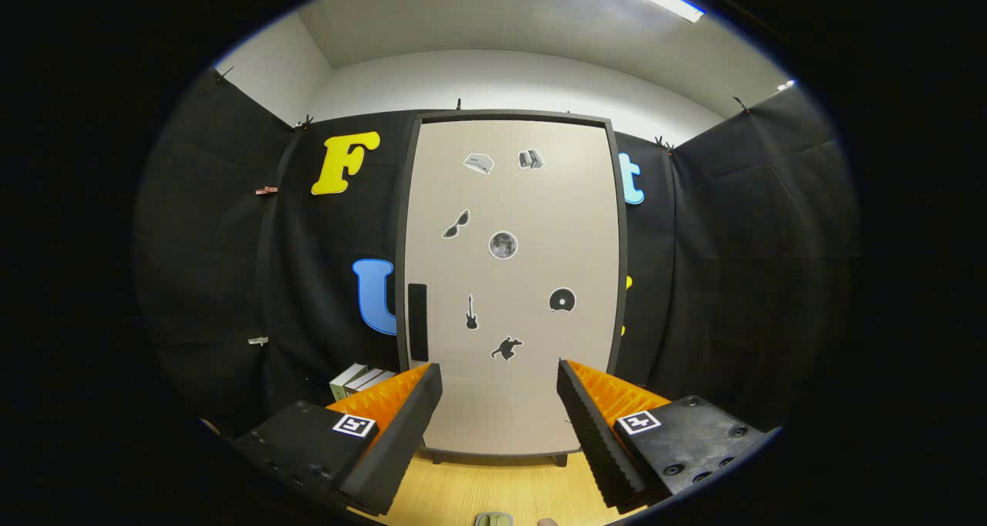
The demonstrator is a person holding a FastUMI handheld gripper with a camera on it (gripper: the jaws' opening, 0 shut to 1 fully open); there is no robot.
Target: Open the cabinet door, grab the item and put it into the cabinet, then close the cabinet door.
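Note:
A tall beige cabinet stands on the wooden table straight ahead, beyond my fingers, and its door is closed. A black vertical handle sits on the door's left edge, about halfway down. Several small stickers dot the door. My gripper is open, fingers spread wide with nothing between them, pointing at the lower part of the door from a short distance. A small greenish item lies on the table close below the fingers, mostly cut off.
A few boxes or books lean beside the cabinet at its lower left, behind my left finger. Black cloth walls surround the booth. The wooden table runs from the cabinet's base towards me.

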